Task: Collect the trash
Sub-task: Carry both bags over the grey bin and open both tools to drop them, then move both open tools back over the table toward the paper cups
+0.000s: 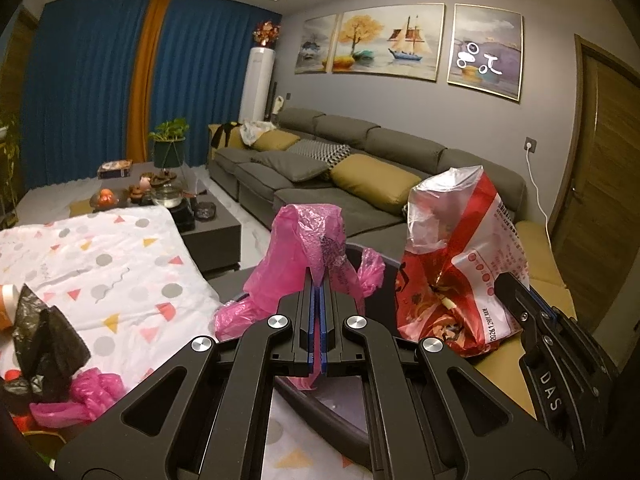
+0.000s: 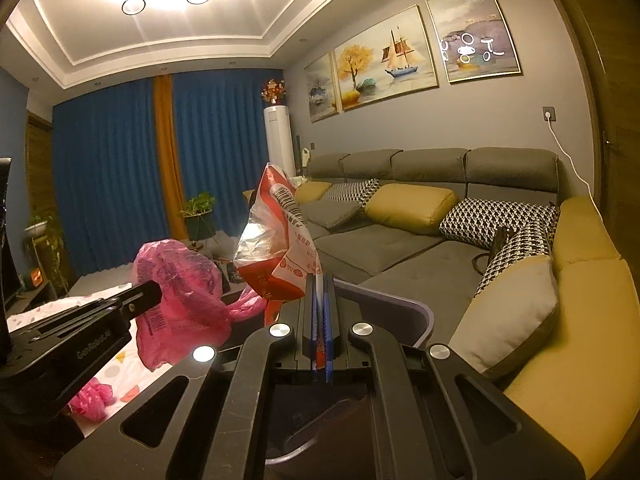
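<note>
Two hand-held grippers clamped, pink bag (image 1: 304,240), red wrapper (image 1: 460,264), bin (image 2: 416,312) mostly hidden

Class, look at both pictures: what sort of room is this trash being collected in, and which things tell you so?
Most likely a home living room: a long grey sectional sofa with cushions, framed paintings on the wall above it, and a low coffee table before closed blue curtains.

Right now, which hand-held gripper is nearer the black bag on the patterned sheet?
Left. The left hand-held gripper is beside the sheet, black bag to its left; the right hand-held gripper is farther right, over the bin.
</note>
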Tool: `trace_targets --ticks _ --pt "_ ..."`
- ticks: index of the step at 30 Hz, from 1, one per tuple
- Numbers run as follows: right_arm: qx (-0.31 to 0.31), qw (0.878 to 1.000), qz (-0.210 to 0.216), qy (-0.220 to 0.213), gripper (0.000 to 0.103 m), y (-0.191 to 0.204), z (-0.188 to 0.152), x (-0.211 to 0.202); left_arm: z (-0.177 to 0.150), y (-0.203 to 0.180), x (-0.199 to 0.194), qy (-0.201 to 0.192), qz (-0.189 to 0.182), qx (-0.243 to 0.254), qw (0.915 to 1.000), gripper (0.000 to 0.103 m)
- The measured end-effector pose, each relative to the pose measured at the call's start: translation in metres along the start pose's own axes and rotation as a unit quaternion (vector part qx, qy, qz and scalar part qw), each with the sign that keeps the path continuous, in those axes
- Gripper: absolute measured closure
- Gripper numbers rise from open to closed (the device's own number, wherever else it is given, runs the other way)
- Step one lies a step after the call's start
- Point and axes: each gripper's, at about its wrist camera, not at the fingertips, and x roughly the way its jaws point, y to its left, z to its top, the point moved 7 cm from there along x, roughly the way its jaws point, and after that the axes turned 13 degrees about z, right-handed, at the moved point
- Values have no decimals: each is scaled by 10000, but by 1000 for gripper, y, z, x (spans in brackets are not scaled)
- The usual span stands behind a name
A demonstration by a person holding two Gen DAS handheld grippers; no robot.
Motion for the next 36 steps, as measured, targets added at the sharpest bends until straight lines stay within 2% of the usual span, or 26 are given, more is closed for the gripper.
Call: trace_targets --ticks 10,16,17,19,21,23,24,25,26,27,33,36 --pt "27 9999 31 108 99 -5 0 16 -5 -1 22 224 -55 -58 9997 102" --pt "60 9998 68 185 99 -8 0 26 -8 -8 28 325 -169 71 9993 102" --pt "73 9998 72 183 99 -8 -1 26 -10 -8 29 362 -175 91 9991 99" --pt "85 9997 82 223 99 -10 -2 29 -12 -8 32 440 -203 111 9988 87" --pt "100 9996 76 250 98 -13 -2 30 -14 -5 33 451 -186 103 9988 61" --pt "135 9995 79 271 94 -15 -2 31 -14 0 32 411 -118 45 9991 48" --pt "146 9995 84 272 86 -16 -1 32 -14 3 31 396 -68 -3 9992 41" --pt "155 9995 78 258 79 -18 0 31 -14 6 30 396 -15 -59 9992 39" --pt "165 9996 74 232 63 -19 1 31 -14 9 29 398 12 -92 9992 35" --pt "182 9996 77 184 58 -20 2 29 -14 13 28 391 73 -130 9991 30" --pt "185 9997 75 128 53 -20 3 18 -14 33 9 246 566 -233 9978 14" --pt "165 9998 53 136 46 -17 0 11 -15 47 -3 219 797 -298 9961 12"
